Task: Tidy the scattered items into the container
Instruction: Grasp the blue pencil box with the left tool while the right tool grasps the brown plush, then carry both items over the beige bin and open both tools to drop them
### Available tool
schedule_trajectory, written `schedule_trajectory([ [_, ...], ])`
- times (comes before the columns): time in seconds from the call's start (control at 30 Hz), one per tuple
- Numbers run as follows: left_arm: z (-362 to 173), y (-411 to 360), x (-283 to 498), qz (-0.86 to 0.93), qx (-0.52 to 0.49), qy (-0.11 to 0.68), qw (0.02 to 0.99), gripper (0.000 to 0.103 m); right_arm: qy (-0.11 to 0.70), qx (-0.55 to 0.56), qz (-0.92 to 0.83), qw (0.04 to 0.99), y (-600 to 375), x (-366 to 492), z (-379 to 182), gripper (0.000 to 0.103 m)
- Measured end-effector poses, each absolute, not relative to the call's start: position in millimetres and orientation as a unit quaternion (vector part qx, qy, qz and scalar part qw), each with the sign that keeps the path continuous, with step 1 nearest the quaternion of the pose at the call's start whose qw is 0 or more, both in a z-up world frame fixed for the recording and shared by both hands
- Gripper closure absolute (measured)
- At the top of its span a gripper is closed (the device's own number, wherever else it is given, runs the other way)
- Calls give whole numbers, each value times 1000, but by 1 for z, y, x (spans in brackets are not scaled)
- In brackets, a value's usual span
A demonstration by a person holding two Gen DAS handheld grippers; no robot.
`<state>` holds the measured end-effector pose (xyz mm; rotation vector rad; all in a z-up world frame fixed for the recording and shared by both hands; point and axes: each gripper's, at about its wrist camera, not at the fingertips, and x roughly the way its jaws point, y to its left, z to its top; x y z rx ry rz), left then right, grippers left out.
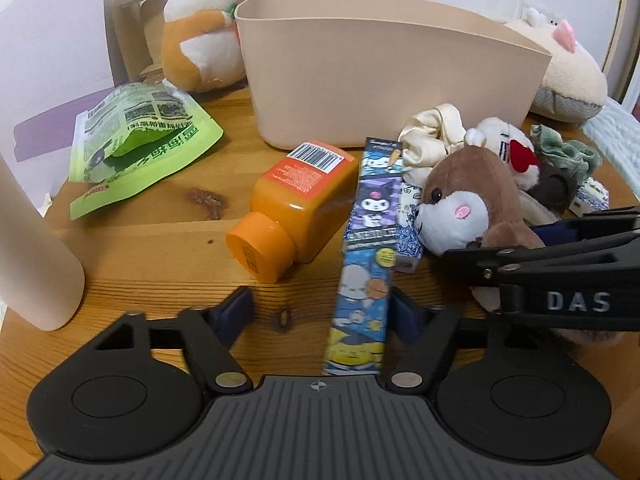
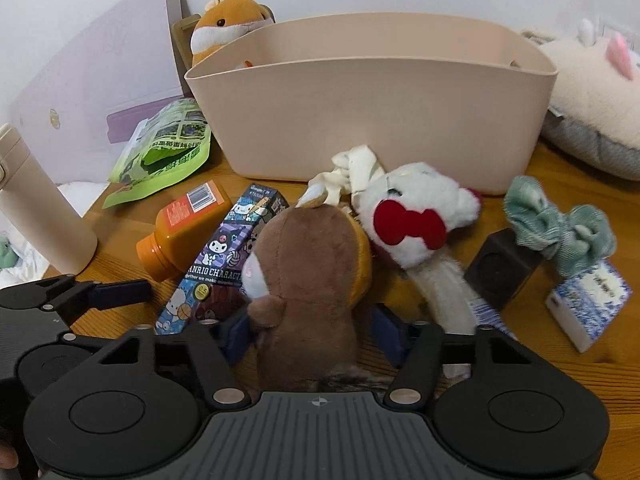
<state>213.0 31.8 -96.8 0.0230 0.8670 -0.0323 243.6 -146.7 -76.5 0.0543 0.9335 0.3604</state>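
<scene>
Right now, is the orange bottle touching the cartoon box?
Touching. In the left wrist view the orange bottle lies on its side with its far corner pressed against the cartoon box; no wood shows between them there.

Wooden table (image 1: 160, 240) under beige container (image 1: 384, 80), orange bottle (image 1: 296, 204), green pouch (image 1: 132, 140), cartoon box (image 1: 368, 248).

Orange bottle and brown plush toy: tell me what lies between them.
The cartoon-printed box lies between the orange bottle and the brown plush toy, touching the bottle's side. The left wrist view shows it best.
</scene>
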Motion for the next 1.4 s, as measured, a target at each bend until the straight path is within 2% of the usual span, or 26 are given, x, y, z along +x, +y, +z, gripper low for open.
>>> schedule_trajectory([
  [0.07, -95, 32, 211, -19, 12, 419, 908, 50, 447, 24, 175, 877, -146, 244, -78, 56],
  [0.1, -94, 32, 210, -19, 12, 418, 908, 62, 447, 23, 175, 877, -146, 244, -77, 56],
  [0.23, -93, 32, 207, -24, 11, 418, 908, 77, 445, 33, 173, 878, -148, 241, -76, 58],
  [0.47, -82, 32, 193, -34, 7, 406, 913, 79, 432, 40, 167, 886, -157, 226, -66, 59],
  [0.83, -30, 30, 177, -40, 8, 345, 938, 79, 380, 44, 160, 910, -173, 203, -23, 59],
  [1.4, 45, 26, 251, -6, 47, 273, 961, 79, 309, 53, 146, 938, -204, 257, 53, 59],
])
